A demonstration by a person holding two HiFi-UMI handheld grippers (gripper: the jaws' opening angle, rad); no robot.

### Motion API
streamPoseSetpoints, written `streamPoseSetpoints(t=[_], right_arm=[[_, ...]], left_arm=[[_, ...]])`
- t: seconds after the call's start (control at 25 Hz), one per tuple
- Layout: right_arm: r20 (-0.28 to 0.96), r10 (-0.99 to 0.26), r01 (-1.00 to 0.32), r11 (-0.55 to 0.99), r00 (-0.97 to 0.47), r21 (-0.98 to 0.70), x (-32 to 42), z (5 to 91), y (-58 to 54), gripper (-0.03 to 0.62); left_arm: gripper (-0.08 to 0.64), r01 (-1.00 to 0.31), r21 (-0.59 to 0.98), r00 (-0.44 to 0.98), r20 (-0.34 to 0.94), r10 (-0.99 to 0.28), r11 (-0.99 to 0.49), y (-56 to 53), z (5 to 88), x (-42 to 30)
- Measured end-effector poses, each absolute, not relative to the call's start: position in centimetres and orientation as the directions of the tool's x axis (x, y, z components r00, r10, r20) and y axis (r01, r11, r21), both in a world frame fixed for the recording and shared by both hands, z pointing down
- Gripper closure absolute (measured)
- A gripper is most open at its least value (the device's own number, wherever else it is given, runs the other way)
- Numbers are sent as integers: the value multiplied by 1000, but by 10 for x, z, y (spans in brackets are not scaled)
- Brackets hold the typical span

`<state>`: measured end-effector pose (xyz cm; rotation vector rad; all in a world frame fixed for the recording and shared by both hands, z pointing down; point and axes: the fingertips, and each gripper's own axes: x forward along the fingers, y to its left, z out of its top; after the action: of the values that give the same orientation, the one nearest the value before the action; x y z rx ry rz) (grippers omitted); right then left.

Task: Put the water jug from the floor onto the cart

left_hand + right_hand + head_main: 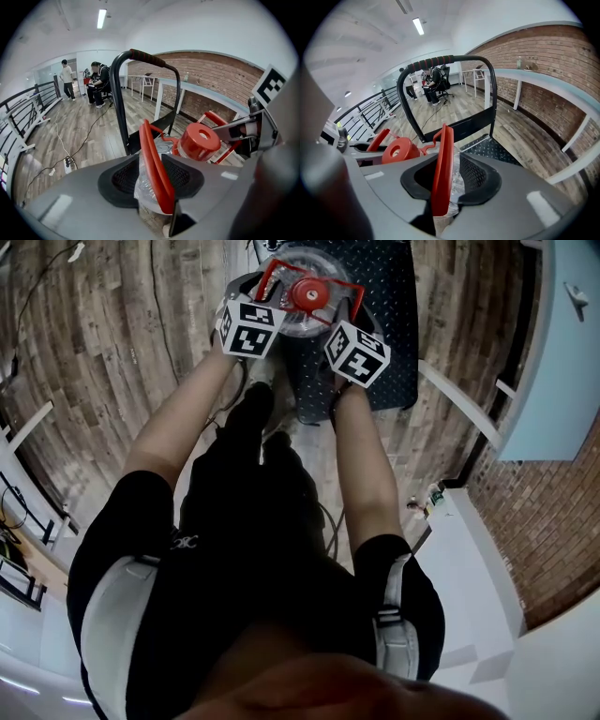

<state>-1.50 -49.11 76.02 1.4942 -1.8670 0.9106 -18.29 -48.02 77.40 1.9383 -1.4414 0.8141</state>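
Note:
The clear water jug (302, 315) with a red cap (307, 294) stands upright on the cart's black tread-plate deck (389, 324). Its red carry frame rises on both sides of the cap. My left gripper (246, 292) straddles the left red bar (152, 159); the pads stand clear of it, so it is open. My right gripper (361, 310) straddles the right red bar (443, 164) the same way, open, with gaps beside the bar. The cap (200, 140) shows between both grippers. Clear plastic of the jug lies under each bar.
The cart's black push handle (431, 63) arches just beyond the jug. A brick wall with a white ledge (543, 89) runs on the right. A cable and power strip (69, 161) lie on the wood floor at left. People (98, 79) are at the far end, by a railing (28, 112).

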Motion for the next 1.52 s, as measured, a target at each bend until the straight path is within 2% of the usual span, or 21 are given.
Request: streamPoseSetpoints(t=[0.16, 0.4, 0.44, 0.52, 0.6, 0.88, 1.52], right_arm=[[759, -603, -969, 141, -245, -201, -20, 746, -490, 406], [697, -661, -957, 121, -276, -265, -18, 702, -480, 390], [687, -672, -956, 124, -277, -265, -17, 694, -477, 393], [677, -682, -958, 135, -276, -254, -13, 681, -470, 450], [659, -702, -961, 153, -270, -231, -9, 664, -460, 577], [552, -777, -947, 180, -303, -267, 18, 591, -424, 578], [289, -933, -955, 138, -215, -264, 123, 432, -343, 580]], left_arm=[[373, -968, 84, 217, 751, -624, -235, -481, 759, -186], [433, -981, 76, 180, 696, -695, -178, -475, 709, -192], [473, -983, 74, 172, 687, -706, -167, -472, 700, -193], [539, -986, 65, 156, 673, -723, -153, -465, 682, -192], [558, -986, 54, 156, 656, -739, -159, -458, 665, -187], [560, -979, 51, 188, 607, -772, -198, -426, 603, -153], [560, -963, -7, 234, 467, -853, -268, -354, 464, -68]])
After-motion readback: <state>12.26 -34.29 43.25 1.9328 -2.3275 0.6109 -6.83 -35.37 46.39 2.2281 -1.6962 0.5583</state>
